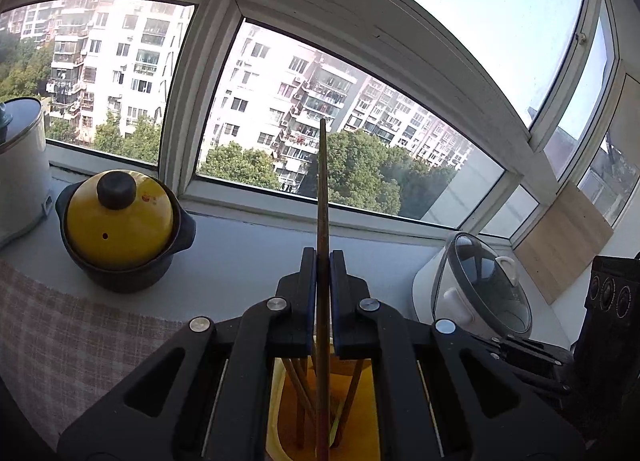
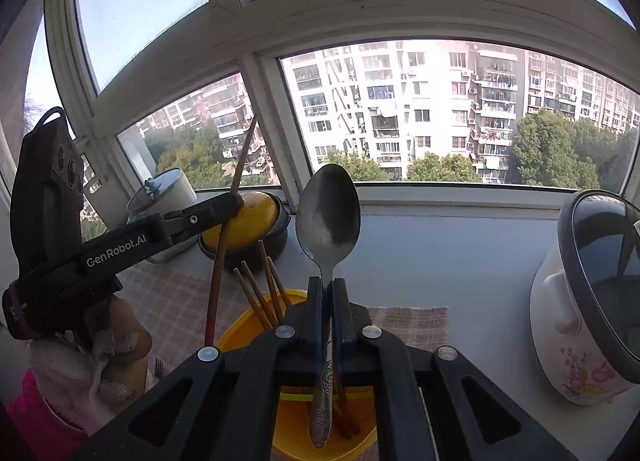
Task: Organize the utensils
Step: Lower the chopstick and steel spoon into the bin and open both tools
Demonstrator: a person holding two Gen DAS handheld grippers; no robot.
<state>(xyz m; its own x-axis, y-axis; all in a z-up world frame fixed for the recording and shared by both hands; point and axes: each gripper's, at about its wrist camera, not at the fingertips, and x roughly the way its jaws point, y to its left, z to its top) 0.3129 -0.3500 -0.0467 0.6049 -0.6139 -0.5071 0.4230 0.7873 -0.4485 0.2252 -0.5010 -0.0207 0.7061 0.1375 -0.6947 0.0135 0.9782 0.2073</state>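
Observation:
My left gripper (image 1: 322,261) is shut on a brown chopstick (image 1: 323,189) held upright, its lower end over a yellow utensil holder (image 1: 276,413) with several chopsticks in it. In the right wrist view the left gripper (image 2: 236,203) and its chopstick (image 2: 218,269) show at the left, beside the holder (image 2: 240,327). My right gripper (image 2: 327,285) is shut on a metal spoon (image 2: 328,213), bowl up, its handle end hanging over the holder's opening.
A yellow-lidded dark clay pot (image 1: 120,229) and a white pot (image 1: 20,173) stand on the windowsill to the left. A white rice cooker with a glass lid (image 2: 588,273) stands right. A checked cloth (image 1: 72,341) covers the counter. Windows lie behind.

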